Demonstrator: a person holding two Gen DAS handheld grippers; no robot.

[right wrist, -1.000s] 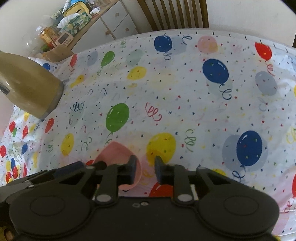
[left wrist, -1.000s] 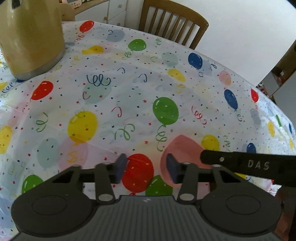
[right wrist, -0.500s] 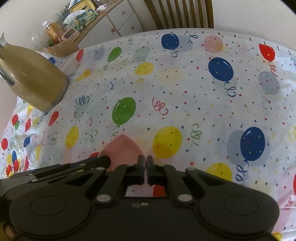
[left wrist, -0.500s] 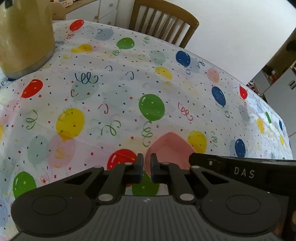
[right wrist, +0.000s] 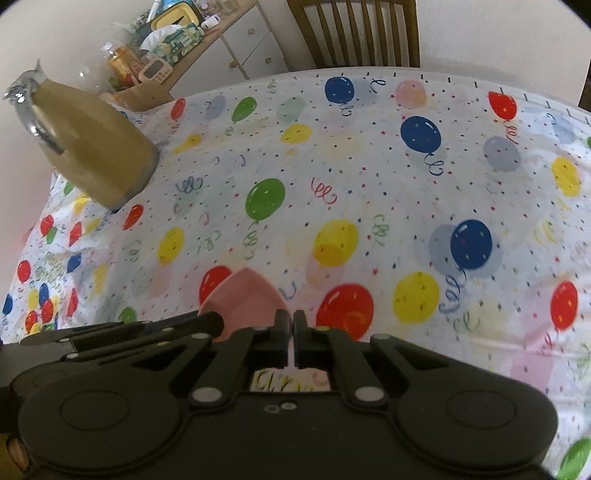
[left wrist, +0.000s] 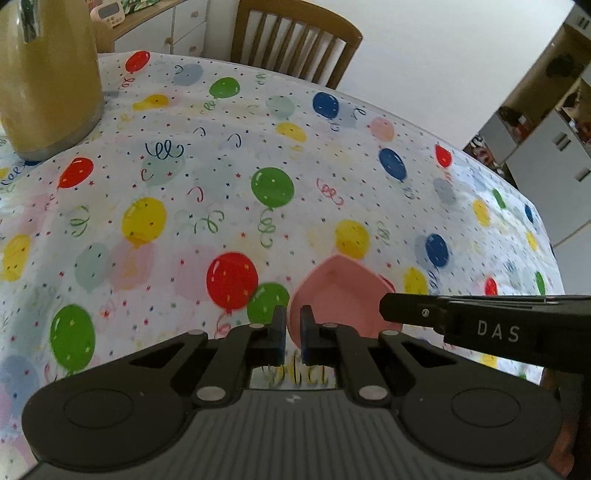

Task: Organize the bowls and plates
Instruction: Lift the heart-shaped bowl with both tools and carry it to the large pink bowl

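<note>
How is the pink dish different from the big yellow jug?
The pink heart-shaped dish is low, shallow and gripped at its rim by both grippers; the tan jug is tall, with a silver base, and stands untouched on the far side of the balloon tablecloth. Both are plain, single-coloured tableware.

Pink heart-shaped dish (left wrist: 340, 295), shallow and empty, matte plastic-looking. It's tilted, pointed end up, above the balloon tablecloth (left wrist: 221, 166), pinched at both edges, well apart from the tan jug (left wrist: 48, 74).

Matt pink dish (left wrist: 338, 295), glossy printed tablecloth (left wrist: 221, 155), wooden chair (left wrist: 295, 33)
</note>
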